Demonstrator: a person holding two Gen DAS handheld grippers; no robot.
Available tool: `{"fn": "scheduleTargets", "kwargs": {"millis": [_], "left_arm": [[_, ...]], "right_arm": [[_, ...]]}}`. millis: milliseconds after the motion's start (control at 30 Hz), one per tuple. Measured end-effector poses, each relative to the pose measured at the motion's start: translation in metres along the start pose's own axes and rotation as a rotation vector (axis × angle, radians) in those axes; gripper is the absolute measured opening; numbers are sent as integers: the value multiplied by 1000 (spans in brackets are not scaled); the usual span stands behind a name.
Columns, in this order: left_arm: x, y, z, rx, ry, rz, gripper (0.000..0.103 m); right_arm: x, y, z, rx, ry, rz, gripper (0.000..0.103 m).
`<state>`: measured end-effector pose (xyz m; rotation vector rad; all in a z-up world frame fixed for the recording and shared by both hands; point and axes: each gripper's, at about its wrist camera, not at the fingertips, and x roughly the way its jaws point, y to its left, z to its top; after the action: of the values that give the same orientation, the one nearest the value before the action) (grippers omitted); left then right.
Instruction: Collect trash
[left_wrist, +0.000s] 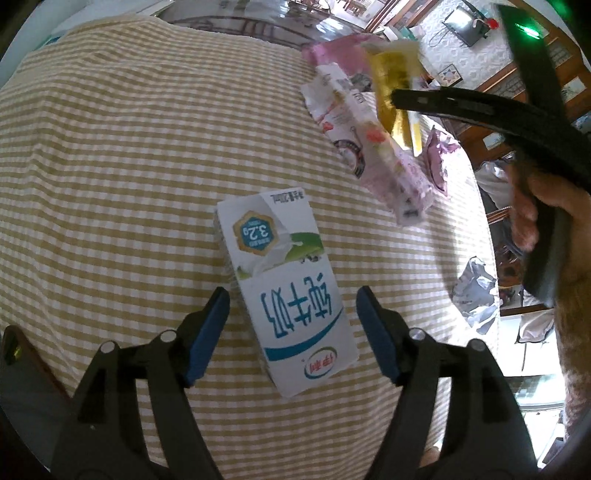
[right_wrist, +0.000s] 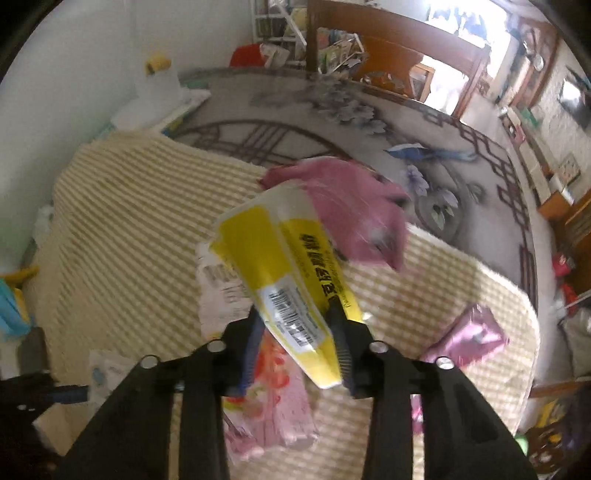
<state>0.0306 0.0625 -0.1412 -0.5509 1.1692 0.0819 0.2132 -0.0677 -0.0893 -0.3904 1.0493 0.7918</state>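
Home: patterned rug (right_wrist: 332, 122), wooden furniture (right_wrist: 399, 48)

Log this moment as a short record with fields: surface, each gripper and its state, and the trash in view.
surface: checked cloth, beige and white
left gripper: open, its blue pads either side of the milk carton, not pressing it
milk carton: lying flat on the cloth
right gripper: shut on the yellow wrapper
under the yellow wrapper: pink floral wrapper
other trash: purple wrapper on the cloth; crumpled grey wrapper at its edge

Checked cloth (left_wrist: 129, 155), patterned floor (right_wrist: 369, 122)
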Motion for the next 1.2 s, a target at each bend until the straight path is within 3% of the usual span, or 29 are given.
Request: {"fn": "scheduleTargets", "kwargs": {"millis": [167, 367, 433, 500, 567, 700, 733, 867, 1000, 1133, 1200], "left_arm": [[6, -10, 6, 23, -4, 11, 68], [12, -18, 11, 42, -6, 4, 68], [13, -20, 12, 52, -7, 9, 65], [16, -22, 12, 57, -5, 13, 55], [16, -22, 13, 59, -7, 13, 55], [13, -26, 12, 75, -18, 19, 54], [12, -26, 12, 81, -21, 17, 54], [6, -28, 10, 104, -31, 22, 55], [10, -27, 8, 92, -11, 27, 55], [15, -30, 5, 103, -3, 42, 66], [21, -33, 3, 119, 5, 53, 66]], "right_arm": [[-49, -6, -27, 97, -62, 70, 31], [-93, -1, -86, 198, -128, 73, 31], [-99, 7, -108, 228, -145, 50, 29], [-100, 13, -127, 293, -157, 63, 28], [-101, 18, -139, 351, -170, 67, 27], [-102, 21, -154, 421, -162, 73, 26], [-104, 20, -157, 421, -160, 68, 19], [-116, 12, -160, 452, -167, 56, 18], [-102, 11, -167, 458, -77, 30, 18], [-82, 15, -176, 475, 12, 35, 25], [-79, 16, -177, 483, 18, 19, 49]]}}
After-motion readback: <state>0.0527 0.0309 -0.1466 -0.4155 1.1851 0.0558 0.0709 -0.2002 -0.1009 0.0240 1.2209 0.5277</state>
